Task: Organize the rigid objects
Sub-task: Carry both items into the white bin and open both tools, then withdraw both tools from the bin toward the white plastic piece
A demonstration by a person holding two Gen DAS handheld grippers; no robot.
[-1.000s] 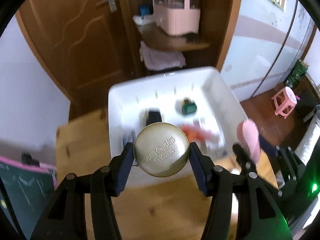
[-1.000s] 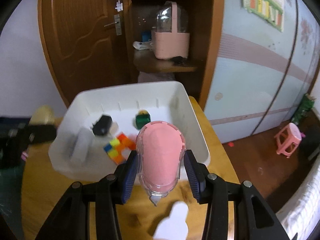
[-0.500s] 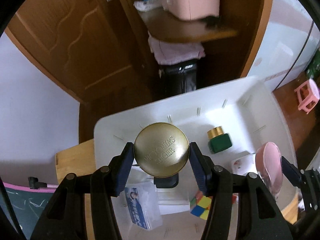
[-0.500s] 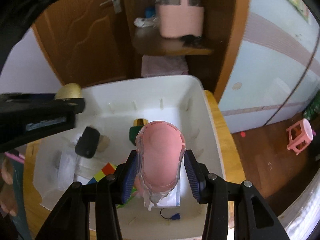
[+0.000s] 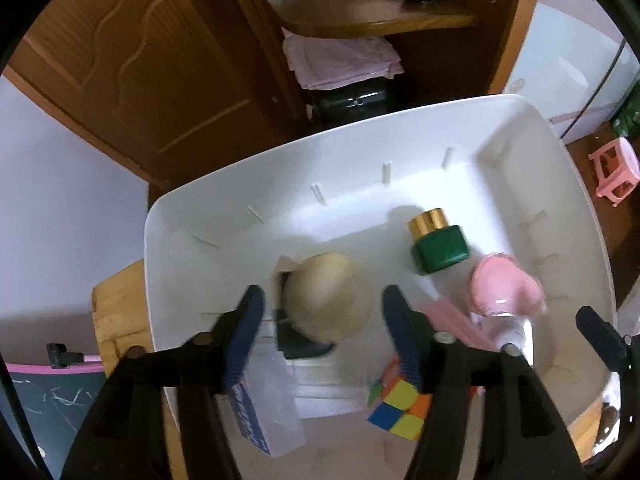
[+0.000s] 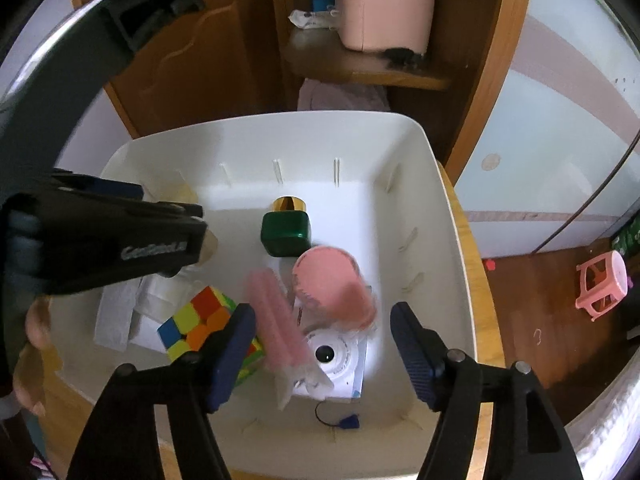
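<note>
Now a gold tin [image 5: 328, 296] and pink dispenser [image 6: 334, 292] are being released into the white bin [image 6: 440, 216] as both tools' jaws are opening; next, the left tool [image 5: 320, 332] and right tool [image 6: 322, 348], at six o'clock, must be withdrawn clear.

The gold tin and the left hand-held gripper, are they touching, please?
Apart: the left wrist view shows white bin between the gold tin and both opening fingers.

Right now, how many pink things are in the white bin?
2: a pink capsule-shaped case near the green bottle, and a pink flat pack beside the cube. Others may be hidden.
</note>
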